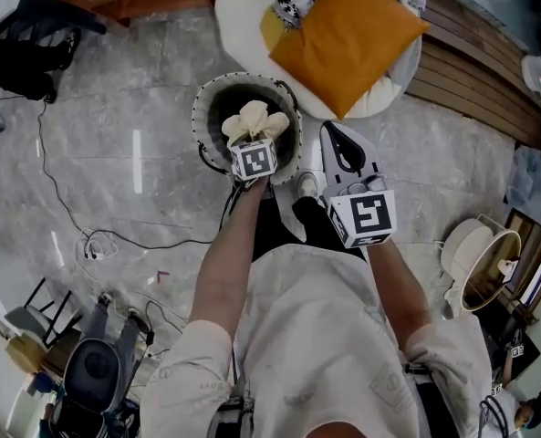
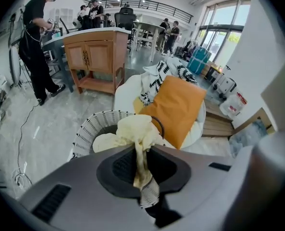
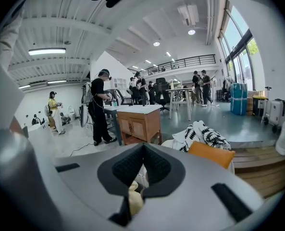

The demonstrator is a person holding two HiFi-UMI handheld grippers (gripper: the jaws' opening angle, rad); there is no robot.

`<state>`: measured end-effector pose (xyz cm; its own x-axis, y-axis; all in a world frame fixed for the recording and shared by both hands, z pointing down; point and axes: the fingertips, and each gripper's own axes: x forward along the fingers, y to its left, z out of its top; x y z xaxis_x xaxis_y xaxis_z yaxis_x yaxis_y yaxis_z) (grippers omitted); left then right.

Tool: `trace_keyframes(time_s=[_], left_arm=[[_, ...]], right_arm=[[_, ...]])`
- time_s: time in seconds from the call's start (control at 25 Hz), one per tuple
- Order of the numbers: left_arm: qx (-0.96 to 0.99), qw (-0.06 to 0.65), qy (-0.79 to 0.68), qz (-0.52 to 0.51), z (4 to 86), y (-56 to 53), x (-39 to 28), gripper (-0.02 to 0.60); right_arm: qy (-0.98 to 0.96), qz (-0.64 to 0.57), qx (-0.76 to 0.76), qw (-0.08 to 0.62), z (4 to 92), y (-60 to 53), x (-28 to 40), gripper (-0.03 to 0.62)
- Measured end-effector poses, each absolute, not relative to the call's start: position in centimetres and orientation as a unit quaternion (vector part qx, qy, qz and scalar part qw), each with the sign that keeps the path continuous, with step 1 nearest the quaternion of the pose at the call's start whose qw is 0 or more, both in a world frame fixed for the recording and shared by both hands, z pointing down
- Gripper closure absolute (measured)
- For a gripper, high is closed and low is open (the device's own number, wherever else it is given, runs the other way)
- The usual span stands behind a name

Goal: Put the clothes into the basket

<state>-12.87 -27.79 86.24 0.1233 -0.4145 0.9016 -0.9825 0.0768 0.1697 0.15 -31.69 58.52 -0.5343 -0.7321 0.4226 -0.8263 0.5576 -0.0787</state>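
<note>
One cream garment (image 2: 131, 129) inside left claw (image 2: 140, 148).

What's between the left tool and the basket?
The pale yellow cloth, pinched in the left tool, bunched over the basket; the left gripper view shows it.

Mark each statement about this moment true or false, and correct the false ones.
1. The left tongs grip a pale yellow garment. True.
2. The basket lies tipped on its side. False: it stands upright on the floor with its opening facing up.
3. An orange cushion lies on the white seat next to the basket. True.
4. The right tongs hold a second garment above the basket. False: they are closed with nothing gripped, off to the basket's side.
</note>
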Motion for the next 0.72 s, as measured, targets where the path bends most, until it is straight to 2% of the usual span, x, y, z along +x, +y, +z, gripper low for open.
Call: trace_keyframes(time_s=[0.24,0.32,0.4,0.44,0.56,0.72], left_arm=[[0.604,0.444,-0.585,0.309,86.1,-28.0,-12.8,0.532],[0.606,0.451,-0.578,0.309,86.1,-27.9,-12.6,0.499],[0.609,0.463,-0.564,0.31,86.1,-27.7,-12.1,0.424],[0.611,0.466,-0.56,0.309,86.2,-27.6,-12.0,0.411],[0.62,0.461,-0.557,0.303,86.0,-27.8,-11.5,0.383],[0.616,0.464,-0.562,0.299,86.0,-27.1,-11.6,0.383]], right_arm=[[-0.868,0.132,0.445,0.179,58.6,-31.0,0.0,0.606],[-0.868,0.132,0.444,0.18,58.6,-30.9,-0.1,0.606],[-0.868,0.132,0.443,0.18,58.5,-31.0,-0.3,0.606],[-0.869,0.132,0.442,0.18,58.5,-31.0,-0.3,0.606],[-0.87,0.131,0.441,0.179,58.5,-31.1,-0.4,0.606],[-0.871,0.132,0.438,0.177,58.5,-30.9,-0.4,0.606]])
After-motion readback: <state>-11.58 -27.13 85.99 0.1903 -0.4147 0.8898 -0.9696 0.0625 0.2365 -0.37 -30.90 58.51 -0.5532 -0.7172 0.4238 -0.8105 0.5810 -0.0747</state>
